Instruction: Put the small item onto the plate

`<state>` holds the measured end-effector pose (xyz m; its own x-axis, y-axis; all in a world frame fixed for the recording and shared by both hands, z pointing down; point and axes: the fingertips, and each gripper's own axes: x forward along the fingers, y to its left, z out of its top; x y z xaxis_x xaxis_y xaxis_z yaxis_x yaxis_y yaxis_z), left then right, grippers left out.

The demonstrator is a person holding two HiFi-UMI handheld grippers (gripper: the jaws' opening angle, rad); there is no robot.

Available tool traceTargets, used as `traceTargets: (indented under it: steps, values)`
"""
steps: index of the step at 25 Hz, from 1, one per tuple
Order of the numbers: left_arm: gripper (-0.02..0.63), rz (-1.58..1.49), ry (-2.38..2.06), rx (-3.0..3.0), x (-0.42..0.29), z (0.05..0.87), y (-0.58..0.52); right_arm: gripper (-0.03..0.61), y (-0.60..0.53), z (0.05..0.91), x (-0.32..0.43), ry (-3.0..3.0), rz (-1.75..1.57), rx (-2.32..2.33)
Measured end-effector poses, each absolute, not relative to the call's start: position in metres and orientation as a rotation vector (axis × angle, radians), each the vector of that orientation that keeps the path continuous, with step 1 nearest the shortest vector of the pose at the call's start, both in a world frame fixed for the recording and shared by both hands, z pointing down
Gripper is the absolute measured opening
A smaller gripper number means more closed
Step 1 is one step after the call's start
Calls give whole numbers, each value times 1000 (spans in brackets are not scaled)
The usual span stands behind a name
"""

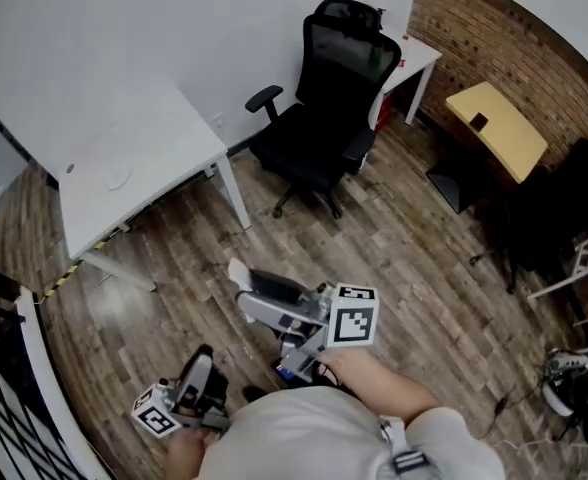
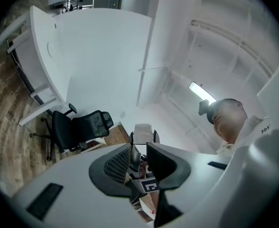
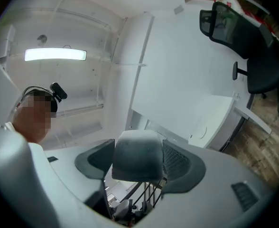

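Risks first. The small item [image 1: 239,273] is up in the air at the tip of the right gripper [image 3: 136,161], well apart from the white desk [image 1: 164,138]. The only plate candidate is a faint pale disc [image 1: 117,176] near the desk's left end. It's white on white and too small to be sure, but it's probably the plate.

- The carry across the wood floor [image 1: 404,248] is long, and the gripper is tilted upward. If the pinch is only at the pad tips, the block could slide out and drop.
- The low-contrast plate is easy to misjudge, so the item could land on bare desk or clip the rim and shove the plate.
- The office chair [image 1: 324,118] sits beside the desk and could snag an arm on approach.

Fingers. The right jaws are spread wide, and a pale, rounded block fills the gap pad to pad. It hangs in mid-air in the head view, so I read it as gripped. On the left gripper [image 2: 138,164], low by the person's body, the pads [image 2: 116,166] are only a narrow slit apart. Nothing is between them and they touch nothing.
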<state>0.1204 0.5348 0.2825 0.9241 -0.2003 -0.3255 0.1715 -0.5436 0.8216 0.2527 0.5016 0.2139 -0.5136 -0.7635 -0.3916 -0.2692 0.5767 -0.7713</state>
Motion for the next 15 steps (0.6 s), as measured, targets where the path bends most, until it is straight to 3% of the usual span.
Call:
traceTargets:
  steps: [15]
  values:
    - [104,-591,-171,2113,37,264,517,318,473,184,185,2179,-817,-766]
